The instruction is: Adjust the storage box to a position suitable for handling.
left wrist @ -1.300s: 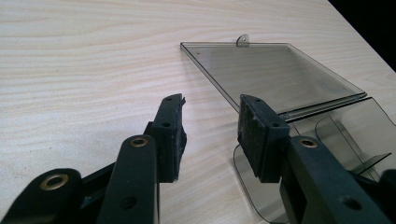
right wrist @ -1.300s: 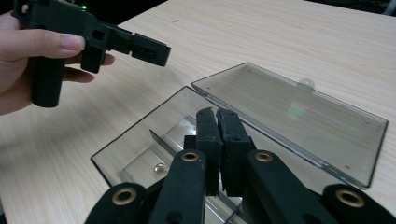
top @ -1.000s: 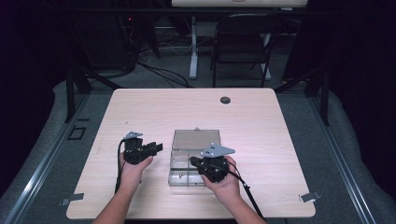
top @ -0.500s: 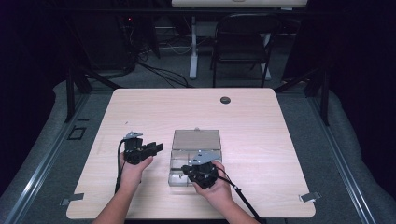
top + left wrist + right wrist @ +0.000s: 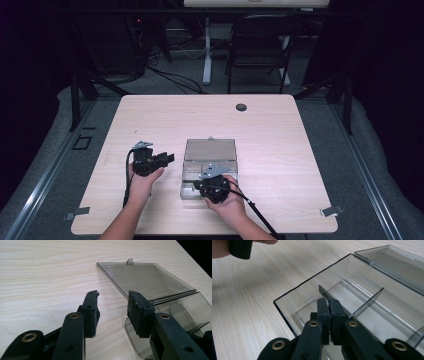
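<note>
A clear plastic compartment box (image 5: 186, 194) lies on the table with its lid (image 5: 210, 150) folded flat behind it. My right gripper (image 5: 198, 186) reaches into the box's near left part. In the right gripper view its jaws (image 5: 329, 302) are shut on a thin grey divider (image 5: 323, 291) that stands upright inside the box (image 5: 312, 280); a second divider (image 5: 368, 303) stands to the right of it. My left gripper (image 5: 170, 158) hovers just left of the box, open, with nothing between its pads (image 5: 91, 310). Beyond them lie the lid (image 5: 147, 280) and the box's corner (image 5: 185, 312).
The wooden table (image 5: 280, 130) has a dark round grommet (image 5: 241, 107) at its far edge. A black chair (image 5: 260, 45) and cables stand on the floor behind it. The hand holding the left gripper (image 5: 240, 248) appears at the top left of the right gripper view.
My right gripper has sunk and shifted left and toward the person, into the box's near left part. The left gripper has stayed in place.
</note>
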The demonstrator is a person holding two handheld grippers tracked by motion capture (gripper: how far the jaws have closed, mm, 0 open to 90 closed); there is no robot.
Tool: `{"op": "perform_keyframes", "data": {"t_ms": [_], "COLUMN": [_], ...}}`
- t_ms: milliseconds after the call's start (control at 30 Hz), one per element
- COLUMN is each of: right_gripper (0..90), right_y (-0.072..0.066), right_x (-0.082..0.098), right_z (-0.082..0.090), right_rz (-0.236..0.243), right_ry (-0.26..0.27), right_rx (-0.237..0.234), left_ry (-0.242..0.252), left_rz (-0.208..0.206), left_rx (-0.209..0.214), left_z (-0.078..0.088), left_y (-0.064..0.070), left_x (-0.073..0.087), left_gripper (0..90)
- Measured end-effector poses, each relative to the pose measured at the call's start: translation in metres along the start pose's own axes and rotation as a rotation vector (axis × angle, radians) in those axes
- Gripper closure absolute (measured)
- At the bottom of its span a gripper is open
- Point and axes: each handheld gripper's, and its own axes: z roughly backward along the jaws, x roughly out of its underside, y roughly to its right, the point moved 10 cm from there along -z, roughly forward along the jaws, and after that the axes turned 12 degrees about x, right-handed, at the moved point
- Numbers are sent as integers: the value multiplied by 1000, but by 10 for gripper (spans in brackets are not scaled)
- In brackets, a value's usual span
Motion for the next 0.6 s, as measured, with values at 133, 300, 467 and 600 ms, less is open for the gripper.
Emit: {"op": "perform_keyframes", "data": {"t_ms": [133, 300, 467, 600], "right_gripper": [883, 883, 843, 786], "right_y": [-1, -2, -3, -2], "right_x": [2, 2, 3, 1], "right_z": [-1, -2, -2, 0], "right_rz": [0, 0, 1, 4], "right_ry": [-7, -9, -13, 0], "right_rx": [-5, -9, -19, -17], "left_ry": [0, 0, 1, 1], "left_rz": [1, 0, 1, 4], "left_rx": [0, 0, 0, -1], "left_z": [0, 0, 0, 0], "left_y": [0, 0, 0, -1], "left_x": [0, 0, 0, 0], "left_gripper": [606, 606, 606, 601]}}
